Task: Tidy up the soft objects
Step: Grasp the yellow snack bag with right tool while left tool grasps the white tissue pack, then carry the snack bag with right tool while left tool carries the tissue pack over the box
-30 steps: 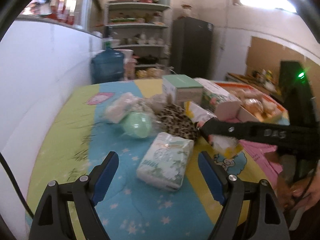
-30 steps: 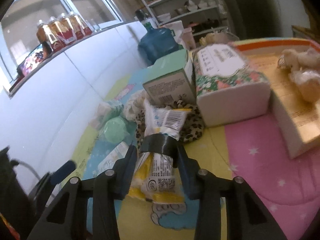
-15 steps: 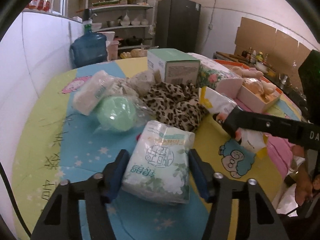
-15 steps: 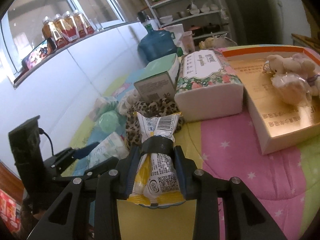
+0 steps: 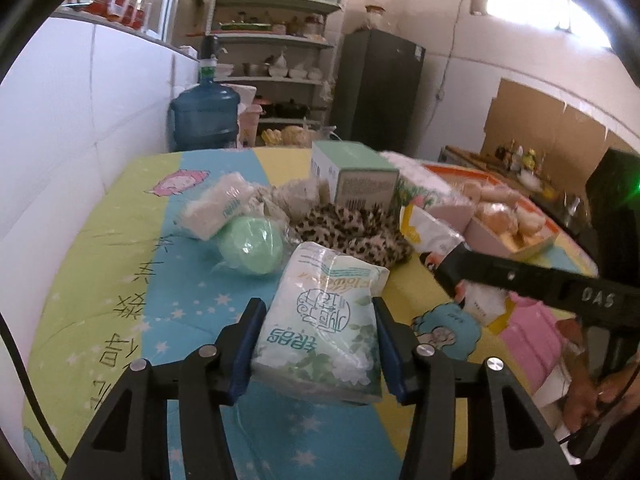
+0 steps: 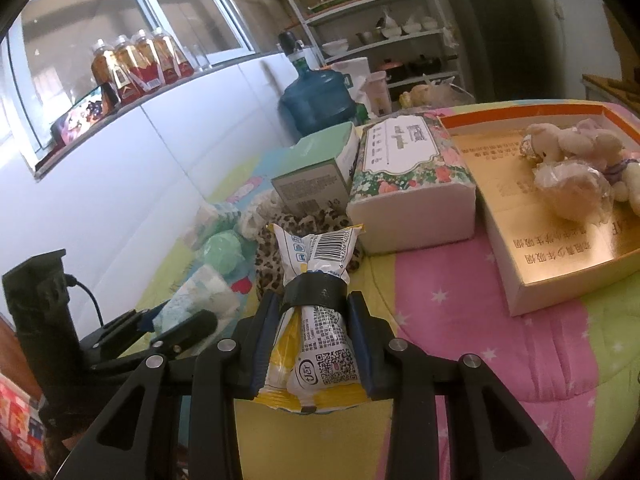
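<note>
A soft tissue pack [image 5: 320, 320] with green leaf print sits between the blue pads of my left gripper [image 5: 318, 308]. The jaws are closing and both pads press its sides. My right gripper [image 6: 313, 300] is shut on a yellow and white snack packet [image 6: 316, 344], squeezing its middle, and holds it above the bedspread to the right of the left gripper. Behind lie a green ball [image 5: 252, 246] in plastic, a leopard-print cloth [image 5: 352, 228] and a white wrapped pack [image 5: 216, 210]. Plush toys [image 6: 576, 160] lie in a gold-lined box [image 6: 560, 280].
A floral tissue box [image 6: 412, 184] and a green carton [image 5: 356, 176] stand behind the cloth. A white wall [image 5: 80, 140] borders the left side. A blue water jug [image 5: 204, 120], shelves and a dark fridge stand beyond. A person's hand [image 5: 592, 396] grips the right tool.
My left gripper moved up to the tissue pack and its jaws closed from wide apart onto its sides. The right gripper kept its hold on the snack packet and barely moved.
</note>
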`<state>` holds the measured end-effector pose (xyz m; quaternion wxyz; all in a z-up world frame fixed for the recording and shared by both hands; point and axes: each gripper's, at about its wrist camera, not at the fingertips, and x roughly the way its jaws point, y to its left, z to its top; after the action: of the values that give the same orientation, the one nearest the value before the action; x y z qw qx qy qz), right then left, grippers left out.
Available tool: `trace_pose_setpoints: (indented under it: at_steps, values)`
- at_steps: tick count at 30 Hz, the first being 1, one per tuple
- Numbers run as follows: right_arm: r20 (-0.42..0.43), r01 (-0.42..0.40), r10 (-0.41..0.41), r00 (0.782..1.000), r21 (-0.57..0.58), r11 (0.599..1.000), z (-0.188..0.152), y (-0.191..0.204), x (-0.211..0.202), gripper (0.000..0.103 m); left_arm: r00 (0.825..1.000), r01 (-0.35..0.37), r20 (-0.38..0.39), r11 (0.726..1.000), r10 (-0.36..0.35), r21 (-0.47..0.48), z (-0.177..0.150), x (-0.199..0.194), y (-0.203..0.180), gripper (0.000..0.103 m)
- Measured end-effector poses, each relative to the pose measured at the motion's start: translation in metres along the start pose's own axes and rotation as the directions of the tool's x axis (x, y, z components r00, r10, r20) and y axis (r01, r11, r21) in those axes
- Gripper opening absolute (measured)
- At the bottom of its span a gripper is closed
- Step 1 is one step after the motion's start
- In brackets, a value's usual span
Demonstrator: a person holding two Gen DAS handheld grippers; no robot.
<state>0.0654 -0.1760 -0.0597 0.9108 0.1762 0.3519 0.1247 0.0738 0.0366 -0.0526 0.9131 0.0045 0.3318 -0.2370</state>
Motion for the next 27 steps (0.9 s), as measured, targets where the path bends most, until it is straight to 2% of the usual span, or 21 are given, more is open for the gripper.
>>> trace_pose_setpoints:
  at_steps: [13, 19, 27]
  values:
    - [0.083, -0.005, 0.007, 0.997, -0.018, 1.0, 0.007, 0.0, -0.037, 0.036, 0.991, -0.073, 0.114, 0.997, 0.076, -0.029, 0.013, -0.039, -0.029, 0.053]
    - [0.124, 0.006, -0.005, 0.992, -0.008, 1.0, 0.011, -0.01, -0.055, 0.036, 0.983, -0.082, 0.162, 0.996, 0.085, -0.028, 0.022, -0.047, -0.049, 0.053]
    - [0.161, 0.025, -0.026, 0.987, 0.011, 1.0, 0.018, -0.029, -0.075, 0.036, 0.98, -0.067, 0.187, 0.997, 0.071, -0.027, 0.032, -0.043, -0.08, 0.053]
